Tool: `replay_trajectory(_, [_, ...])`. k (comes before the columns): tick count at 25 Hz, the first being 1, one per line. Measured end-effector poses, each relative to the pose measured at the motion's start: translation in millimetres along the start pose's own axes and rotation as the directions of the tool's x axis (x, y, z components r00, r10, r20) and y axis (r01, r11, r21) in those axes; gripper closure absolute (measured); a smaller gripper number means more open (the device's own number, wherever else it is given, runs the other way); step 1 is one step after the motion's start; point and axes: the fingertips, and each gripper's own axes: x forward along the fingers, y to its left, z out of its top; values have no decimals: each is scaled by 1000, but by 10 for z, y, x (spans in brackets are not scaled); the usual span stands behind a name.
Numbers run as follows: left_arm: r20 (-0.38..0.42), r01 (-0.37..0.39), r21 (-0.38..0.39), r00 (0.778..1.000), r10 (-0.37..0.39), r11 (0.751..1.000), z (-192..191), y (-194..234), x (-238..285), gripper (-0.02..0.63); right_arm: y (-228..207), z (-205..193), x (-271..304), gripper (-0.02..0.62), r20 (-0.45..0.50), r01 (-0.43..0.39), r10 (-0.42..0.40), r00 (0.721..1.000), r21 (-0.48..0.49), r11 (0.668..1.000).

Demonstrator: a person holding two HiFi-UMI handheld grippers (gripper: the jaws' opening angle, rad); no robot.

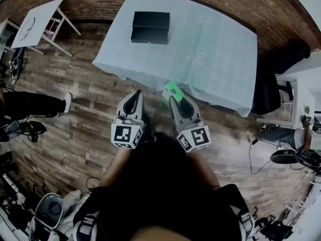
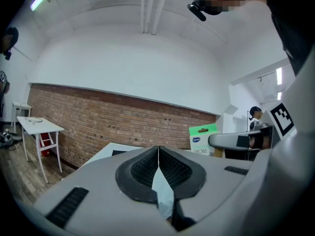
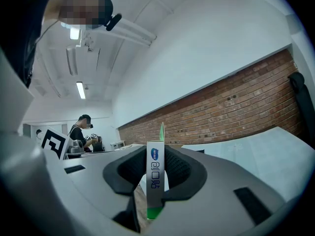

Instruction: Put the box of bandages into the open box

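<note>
My right gripper (image 1: 175, 97) is shut on the green and white box of bandages (image 1: 172, 91), held just short of the table's near edge. In the right gripper view the box of bandages (image 3: 155, 177) stands on edge, pinched between the two black pads. My left gripper (image 1: 135, 98) hangs beside it on the left, shut with nothing in it; its pads (image 2: 158, 167) meet in the left gripper view, where the box of bandages (image 2: 203, 138) shows to the right. The open black box (image 1: 150, 27) lies on the far left part of the table (image 1: 210, 59).
A pale green cloth covers the table. A small white side table (image 1: 37, 23) stands at far left, and a black chair (image 1: 275, 92) at the table's right side. A seated person's legs (image 1: 35, 104) reach in from the left. Cables and gear litter the wooden floor.
</note>
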Motion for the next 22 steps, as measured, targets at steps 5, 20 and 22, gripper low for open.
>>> replay_trajectory(5, [10,41,3,999,-42,999,110,191,416,572,-143,57,271,491,3,28,-28,1000,-1,1000])
replay_trajectory(20, [10,123,-13,992,-123,992,399,1024,1298,572,-341,168,1410,491,-7,94,-94,996,-12,996])
replay_trajectory(22, [8,131,-19,991,-130,991,407,1140,1365,572,-355,164,1531,491,-7,107,-107,994,-10,994])
